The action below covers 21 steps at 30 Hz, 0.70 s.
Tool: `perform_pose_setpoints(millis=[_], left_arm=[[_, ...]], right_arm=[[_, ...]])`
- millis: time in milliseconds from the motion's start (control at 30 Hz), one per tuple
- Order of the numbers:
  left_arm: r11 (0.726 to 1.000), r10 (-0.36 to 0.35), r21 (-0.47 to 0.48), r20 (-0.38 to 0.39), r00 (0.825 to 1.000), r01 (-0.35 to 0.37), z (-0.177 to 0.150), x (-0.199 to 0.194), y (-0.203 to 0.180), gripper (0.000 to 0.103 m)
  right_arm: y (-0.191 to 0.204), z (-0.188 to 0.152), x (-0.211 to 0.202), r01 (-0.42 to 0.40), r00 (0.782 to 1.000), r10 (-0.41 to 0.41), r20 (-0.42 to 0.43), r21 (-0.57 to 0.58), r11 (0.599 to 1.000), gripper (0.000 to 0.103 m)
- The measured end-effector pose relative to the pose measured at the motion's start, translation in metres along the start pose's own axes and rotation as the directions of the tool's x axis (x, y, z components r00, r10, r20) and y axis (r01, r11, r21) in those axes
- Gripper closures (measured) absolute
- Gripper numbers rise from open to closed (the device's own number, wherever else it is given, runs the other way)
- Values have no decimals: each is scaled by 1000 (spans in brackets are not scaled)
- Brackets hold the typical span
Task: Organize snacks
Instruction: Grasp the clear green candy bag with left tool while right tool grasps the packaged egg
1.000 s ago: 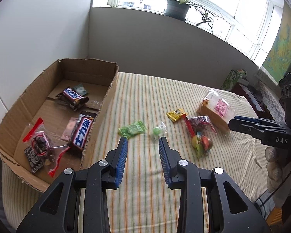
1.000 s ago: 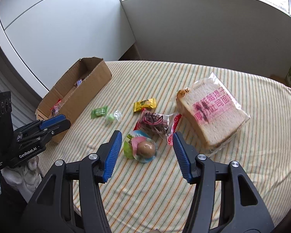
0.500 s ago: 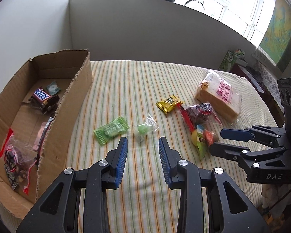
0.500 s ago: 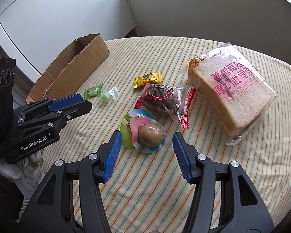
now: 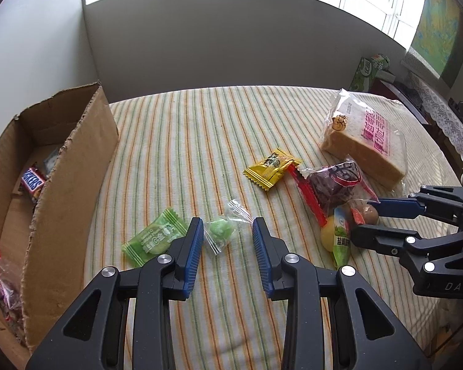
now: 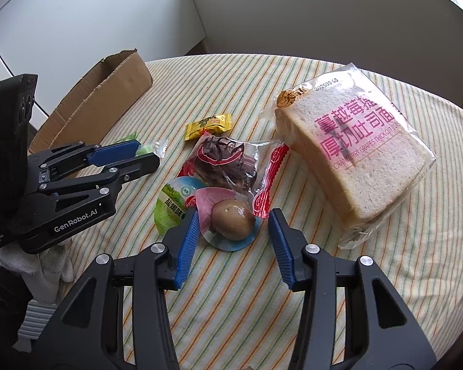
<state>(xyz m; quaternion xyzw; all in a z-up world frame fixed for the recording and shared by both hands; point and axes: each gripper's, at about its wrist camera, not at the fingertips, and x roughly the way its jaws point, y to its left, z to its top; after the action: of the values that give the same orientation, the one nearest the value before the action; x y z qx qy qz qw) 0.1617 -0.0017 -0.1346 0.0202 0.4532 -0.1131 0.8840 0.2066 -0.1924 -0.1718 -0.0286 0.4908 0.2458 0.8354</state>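
My left gripper (image 5: 227,231) stands open just above the striped cloth, with a small green candy in clear wrap (image 5: 220,231) between its jaws. A flat green candy packet (image 5: 154,239) lies just left of it. My right gripper (image 6: 234,219) straddles a round egg packet (image 6: 231,220). Its jaws are closing, the left pad is at the packet's edge and the right pad is still apart from it. The cardboard box (image 5: 71,166) at the left holds a Snickers bar (image 5: 32,180) and other packets.
A yellow packet (image 6: 208,126), a dark dried-fruit bag with red ends (image 6: 225,160) and a bagged bread loaf (image 6: 355,154) lie beyond the egg. A green carton (image 5: 367,71) stands off the table's far right. The two grippers (image 6: 148,153) are close together.
The left gripper moved right and down, away from the box, until the small green candy lay between its jaws. The right gripper sank onto the egg packet and its jaws narrowed.
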Motion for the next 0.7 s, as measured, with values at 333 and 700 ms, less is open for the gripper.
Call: perform_pose_setpoints(millis=[333,700], left_arm=[[1000,-20,-21,-9,1000,20,4,4,0,83],[999,-19,-37,12,1000,20,-1,-4,-2,84]], right_arm=[[2,0,2,18,1000,-18,1,-15,1000,61],[-2,-11,-18,6,1000,-6,19,-1,1000,72]])
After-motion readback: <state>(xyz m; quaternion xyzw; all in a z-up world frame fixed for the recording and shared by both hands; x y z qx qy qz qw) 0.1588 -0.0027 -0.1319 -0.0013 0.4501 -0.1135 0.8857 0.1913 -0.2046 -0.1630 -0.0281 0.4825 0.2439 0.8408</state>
